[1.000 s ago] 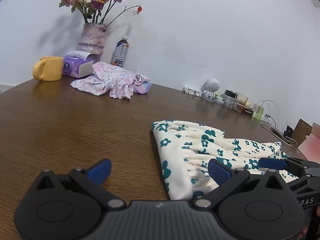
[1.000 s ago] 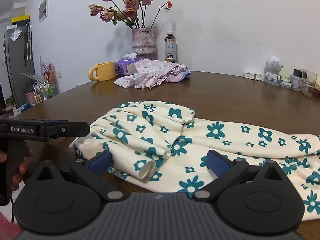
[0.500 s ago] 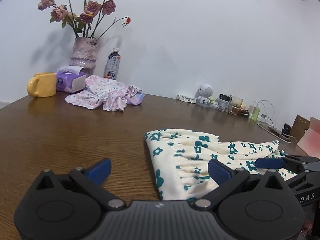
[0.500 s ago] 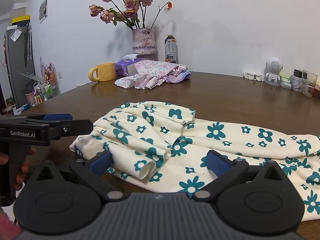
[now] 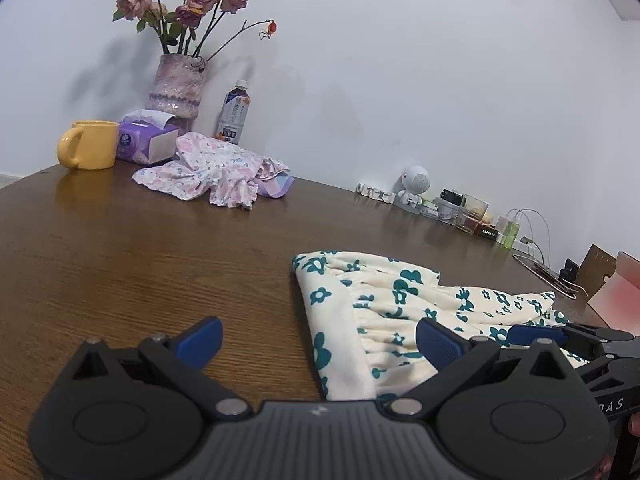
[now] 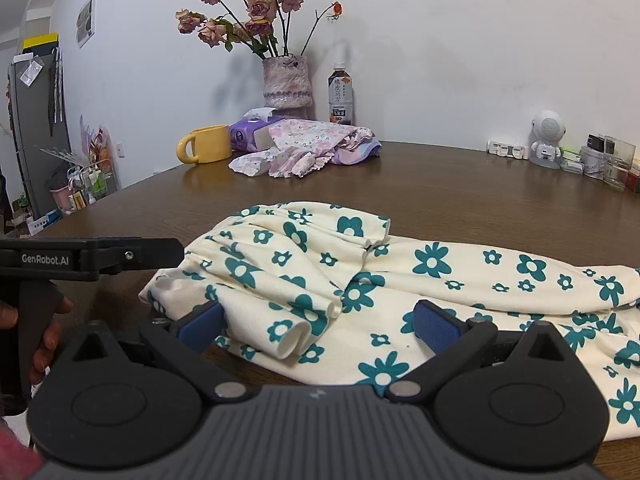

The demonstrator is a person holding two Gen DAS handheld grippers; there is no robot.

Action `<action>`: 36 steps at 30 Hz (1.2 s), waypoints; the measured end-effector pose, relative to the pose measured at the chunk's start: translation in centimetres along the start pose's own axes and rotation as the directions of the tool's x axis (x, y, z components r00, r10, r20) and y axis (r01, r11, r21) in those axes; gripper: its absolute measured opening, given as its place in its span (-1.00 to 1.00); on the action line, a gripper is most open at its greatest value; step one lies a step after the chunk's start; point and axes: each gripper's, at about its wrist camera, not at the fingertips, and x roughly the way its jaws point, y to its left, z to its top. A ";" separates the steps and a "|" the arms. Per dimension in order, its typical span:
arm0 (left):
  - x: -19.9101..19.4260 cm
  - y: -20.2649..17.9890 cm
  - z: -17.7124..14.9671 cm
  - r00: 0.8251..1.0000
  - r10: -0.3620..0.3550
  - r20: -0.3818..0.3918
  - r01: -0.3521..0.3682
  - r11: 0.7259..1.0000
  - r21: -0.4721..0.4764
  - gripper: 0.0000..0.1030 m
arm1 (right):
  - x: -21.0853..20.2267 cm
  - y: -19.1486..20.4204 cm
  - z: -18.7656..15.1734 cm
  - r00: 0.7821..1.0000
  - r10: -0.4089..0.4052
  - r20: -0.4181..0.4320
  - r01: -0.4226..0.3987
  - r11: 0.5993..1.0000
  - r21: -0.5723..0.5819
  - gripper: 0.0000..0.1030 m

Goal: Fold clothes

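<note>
Left tongs [image 5: 318, 340] spread wide, empty, low over the desk [image 5: 140, 264] at the waistband end of the cream floral trousers [image 6: 400, 280]. Right tongs [image 6: 318, 326] gaping too — hovering above the trousers' folded middle.

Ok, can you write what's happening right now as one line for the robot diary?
task: fold clothes | left gripper: open, empty | right gripper: open, empty, over flowered garment | garment: flat on table, partly folded
</note>
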 end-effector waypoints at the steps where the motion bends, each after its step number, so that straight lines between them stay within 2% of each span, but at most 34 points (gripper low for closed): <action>1: 0.0 0.0 0.0 1.000 0.000 0.002 0.000 1.000 0.001 1.00 | 0.0 0.0 0.0 1.000 0.000 0.000 0.000 1.000 0.001 0.99; 36: 0.0 -0.1 -0.1 1.000 0.009 0.002 -0.009 1.000 0.000 1.00 | 0.1 -0.2 0.0 1.000 0.005 -0.006 -0.005 1.000 0.005 0.99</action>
